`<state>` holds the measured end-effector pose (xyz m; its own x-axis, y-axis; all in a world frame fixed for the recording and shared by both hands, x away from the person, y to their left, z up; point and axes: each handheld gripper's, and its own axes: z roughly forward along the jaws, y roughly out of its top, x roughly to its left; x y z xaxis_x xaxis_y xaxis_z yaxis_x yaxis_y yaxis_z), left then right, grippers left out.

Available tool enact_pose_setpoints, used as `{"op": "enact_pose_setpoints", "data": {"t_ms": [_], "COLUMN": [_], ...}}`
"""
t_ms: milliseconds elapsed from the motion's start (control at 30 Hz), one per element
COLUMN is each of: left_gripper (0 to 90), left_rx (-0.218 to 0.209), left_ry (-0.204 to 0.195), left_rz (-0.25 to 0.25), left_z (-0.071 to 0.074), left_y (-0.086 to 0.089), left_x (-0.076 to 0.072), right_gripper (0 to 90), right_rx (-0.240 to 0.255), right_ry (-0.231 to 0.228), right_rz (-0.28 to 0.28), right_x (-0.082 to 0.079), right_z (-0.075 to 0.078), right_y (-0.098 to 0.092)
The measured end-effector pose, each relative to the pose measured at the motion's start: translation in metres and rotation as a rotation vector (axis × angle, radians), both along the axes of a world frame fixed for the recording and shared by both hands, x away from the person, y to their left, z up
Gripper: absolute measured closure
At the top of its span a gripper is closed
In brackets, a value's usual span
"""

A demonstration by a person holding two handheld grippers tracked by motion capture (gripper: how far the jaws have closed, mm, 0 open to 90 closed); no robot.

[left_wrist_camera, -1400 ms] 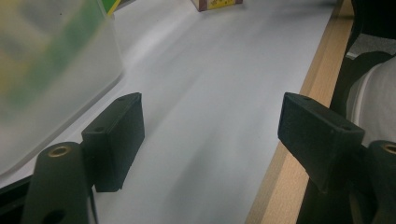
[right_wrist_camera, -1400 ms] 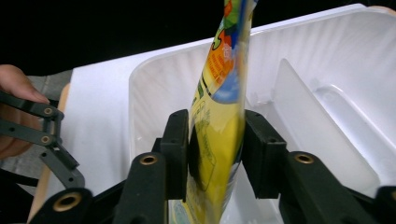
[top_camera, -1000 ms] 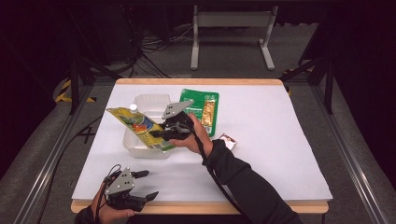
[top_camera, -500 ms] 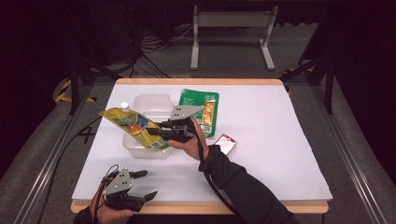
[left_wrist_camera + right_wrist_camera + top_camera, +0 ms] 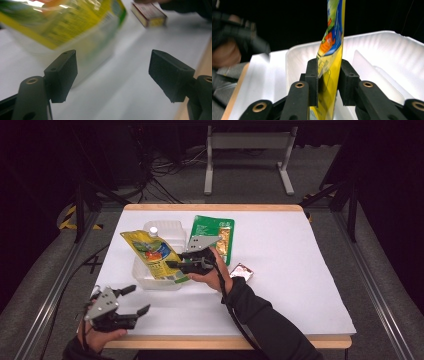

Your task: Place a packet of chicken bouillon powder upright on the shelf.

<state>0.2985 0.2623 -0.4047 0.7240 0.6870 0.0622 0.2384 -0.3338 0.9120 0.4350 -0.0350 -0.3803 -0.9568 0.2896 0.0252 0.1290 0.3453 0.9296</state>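
High view: my right gripper [image 5: 172, 265] is holding the yellow pouch [image 5: 152, 255] by its lower edge, tilted over the clear tub [image 5: 150, 282] in the middle of the worktop [image 5: 300, 270]. In the right gripper view the pouch [image 5: 332, 50] is standing edge-on between my jaws, which have just been easing apart a little; the left pad seems to be touching it, and a sliver of gap is showing at the right one. I judge I am in the middle of putting the pouch into the tub [image 5: 387, 50]. Next I am needing to lower it inside the walls, then let go fully. My left gripper [image 5: 132, 300] is hovering wide and empty near the front edge. A green packet [image 5: 212, 227] and a small box [image 5: 242, 271] are lying beside the tub.
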Motion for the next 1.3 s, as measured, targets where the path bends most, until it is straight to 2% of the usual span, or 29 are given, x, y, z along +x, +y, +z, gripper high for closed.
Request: {"op": "enact_pose_setpoints", "data": {"t_ms": [67, 133, 200, 233, 267, 333, 400, 467, 533, 633, 667, 700, 733, 800, 900, 933, 1000, 1033, 1067, 1100, 1133, 1167, 1300], "left_gripper": [24.1, 24.5, 23.7, 23.4, 23.1, 22.6, 22.1, 21.3, 20.8, 21.1, 21.1, 19.1, 20.8, 23.9, 36.0, 46.7, 62.1, 70.9, 82.7, 87.8, 89.7, 89.8, 89.9], "left_rx": [-0.007, -0.025, -0.039, -0.046, -0.052, -0.033, -0.053, -0.033, -0.051, -0.050, -0.051, -0.064, -0.092, -0.101, -0.146, -0.163, -0.215, -0.219, -0.211, -0.211, -0.224, -0.224, -0.204], "left_ry": [-0.021, -0.025, -0.005, 0.011, 0.023, 0.024, 0.047, 0.072, 0.090, 0.099, 0.120, 0.115, 0.123, 0.121, 0.099, 0.094, 0.068, 0.041, 0.032, 0.022, -0.005, -0.005, -0.087], "left_rz": [0.054, 0.073, 0.071, 0.069, 0.057, 0.064, 0.048, 0.051, 0.037, 0.027, 0.015, 0.014, 0.005, 0.000, -0.005, 0.004, 0.016, 0.030, 0.046, 0.051, 0.040, 0.040, 0.019], "left_z": [0.009, 0.016, 0.021, 0.022, 0.023, 0.025, 0.026, 0.026, 0.025, 0.023, 0.021, 0.020, 0.019, 0.019, 0.018, 0.018, 0.021, 0.024, 0.027, 0.029, 0.032, 0.032, 0.049], "left_y": [0.012, 0.019, 0.023, 0.023, 0.023, 0.018, 0.016, 0.012, 0.010, 0.005, 0.002, 0.002, 0.001, 0.002, 0.008, 0.010, 0.015, 0.017, 0.017, 0.018, 0.020, 0.020, 0.021], "left_x": [0.012, 0.026, 0.045, 0.056, 0.063, 0.081, 0.095, 0.112, 0.121, 0.129, 0.134, 0.136, 0.137, 0.138, 0.134, 0.132, 0.129, 0.126, 0.124, 0.123, 0.119, 0.119, 0.102], "right_gripper": [64.5, 59.7, 58.5, 60.4, 67.0, 72.9, 76.3, 79.6, 80.8, 82.2, 82.8, 82.8, 82.9, 83.0, 83.2, 83.4, 84.8, 85.8, 86.4, 86.6, 86.7, 87.1, 87.4], "right_rx": [-0.033, -0.074, -0.102, -0.102, -0.090, -0.072, -0.073, -0.062, -0.066, -0.065, -0.063, -0.068, -0.065, -0.057, -0.046, -0.048, -0.047, -0.047, -0.042, -0.049, -0.064, -0.074, -0.067], "right_ry": [-0.003, -0.010, -0.001, 0.004, 0.017, 0.038, 0.034, 0.042, 0.023, 0.020, 0.015, 0.008, 0.011, 0.022, 0.029, 0.027, 0.025, 0.022, 0.026, 0.021, 0.010, 0.006, 0.008], "right_rz": [-0.003, -0.024, -0.034, -0.033, -0.023, -0.009, 0.000, 0.020, 0.026, 0.039, 0.046, 0.042, 0.043, 0.043, 0.045, 0.046, 0.044, 0.050, 0.057, 0.054, 0.054, 0.065, 0.063], "right_x": [0.000, -0.001, 0.000, 0.001, 0.003, 0.005, 0.004, 0.004, 0.001, 0.000, -0.001, -0.002, -0.002, 0.000, 0.000, -0.001, -0.001, -0.002, -0.003, -0.004, -0.006, -0.007, -0.007], "right_z": [0.002, 0.004, 0.005, 0.006, 0.007, 0.008, 0.009, 0.009, 0.010, 0.011, 0.012, 0.012, 0.012, 0.011, 0.010, 0.011, 0.011, 0.012, 0.012, 0.013, 0.014, 0.015, 0.016], "right_y": [-0.001, -0.002, -0.006, -0.009, -0.013, -0.016, -0.015, -0.016, -0.016, -0.016, -0.017, -0.016, -0.017, -0.018, -0.020, -0.020, -0.019, -0.019, -0.017, -0.015, -0.014, -0.012, -0.011]}}
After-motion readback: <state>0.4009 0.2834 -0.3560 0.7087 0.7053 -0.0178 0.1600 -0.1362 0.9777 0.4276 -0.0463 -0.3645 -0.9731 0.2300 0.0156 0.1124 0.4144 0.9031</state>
